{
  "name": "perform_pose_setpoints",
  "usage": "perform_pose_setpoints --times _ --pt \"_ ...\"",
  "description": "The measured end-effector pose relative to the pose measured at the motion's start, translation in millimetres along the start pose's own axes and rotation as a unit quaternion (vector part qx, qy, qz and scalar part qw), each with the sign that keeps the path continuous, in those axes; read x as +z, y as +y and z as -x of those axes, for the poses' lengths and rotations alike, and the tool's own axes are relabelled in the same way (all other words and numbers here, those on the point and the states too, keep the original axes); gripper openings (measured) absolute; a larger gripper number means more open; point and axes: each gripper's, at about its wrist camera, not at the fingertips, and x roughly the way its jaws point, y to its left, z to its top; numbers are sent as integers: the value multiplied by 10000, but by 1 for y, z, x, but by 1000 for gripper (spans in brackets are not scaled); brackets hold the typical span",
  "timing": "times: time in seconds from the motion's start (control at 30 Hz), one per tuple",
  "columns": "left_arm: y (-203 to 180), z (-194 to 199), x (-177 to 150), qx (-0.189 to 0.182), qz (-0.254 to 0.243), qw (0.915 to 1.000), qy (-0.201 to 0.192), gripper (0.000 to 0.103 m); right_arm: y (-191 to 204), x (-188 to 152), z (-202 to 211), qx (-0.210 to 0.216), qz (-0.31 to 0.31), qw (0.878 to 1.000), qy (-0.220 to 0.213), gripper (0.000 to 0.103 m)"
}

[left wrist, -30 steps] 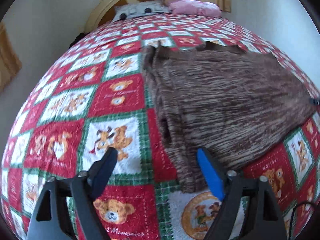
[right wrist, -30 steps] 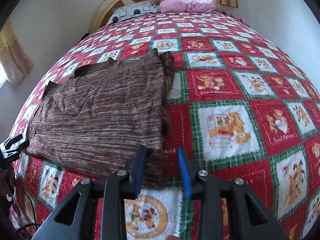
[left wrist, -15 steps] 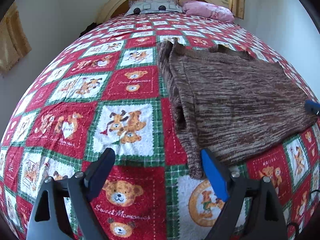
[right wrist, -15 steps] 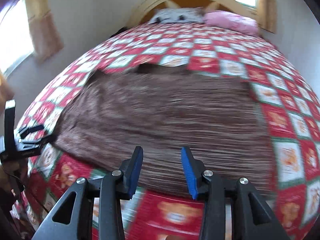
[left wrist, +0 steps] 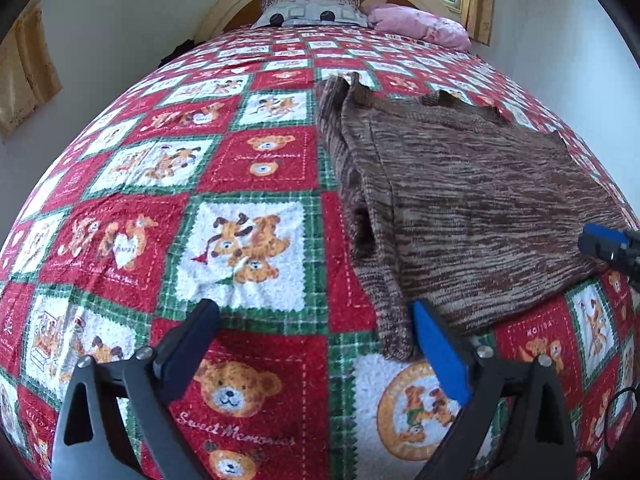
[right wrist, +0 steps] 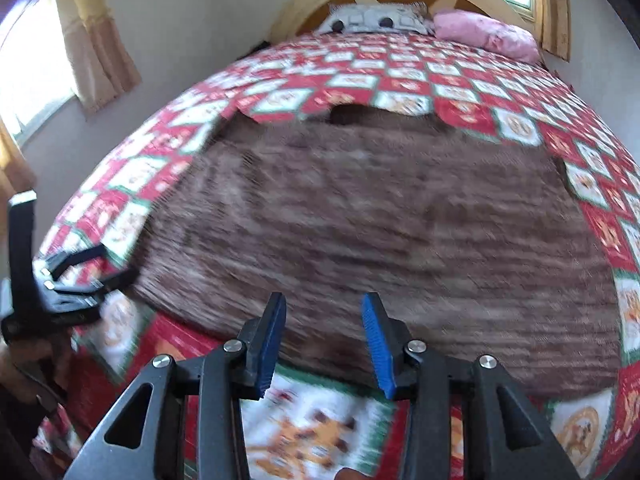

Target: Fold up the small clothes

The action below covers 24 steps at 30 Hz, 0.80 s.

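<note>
So the brown knit top [left wrist: 472,200] is laid out flat on the bed's teddy-bear quilt [left wrist: 240,248], well short of the pillows [left wrist: 312,16], with its side flap folded in. Its long axis is seen running across, from one set of tongs to the other. The left tongs [left wrist: 316,336] are held at the sweater's near corner by the folded edge, jaws being opened wide, nothing between them. The right tongs [right wrist: 324,336] are hung over the near hem, partly parted, nothing pinched either. The near corner is probably best taken by the left tongs, since that corner is closest to them.
</note>
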Motion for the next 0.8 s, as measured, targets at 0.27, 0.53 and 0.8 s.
perform_pose_setpoints --times 0.27,0.53,0.8 --pt "2 0 0 -74 -5 10000 27 99 52 -10 -30 -50 566 9984 77 43" --pt "7 8 5 -176 -264 9995 0 99 52 -14 -12 -8 804 9968 -23 43" --pt "63 25 27 -128 83 9991 -389 99 110 -15 -2 -96 2091 9761 -593 43"
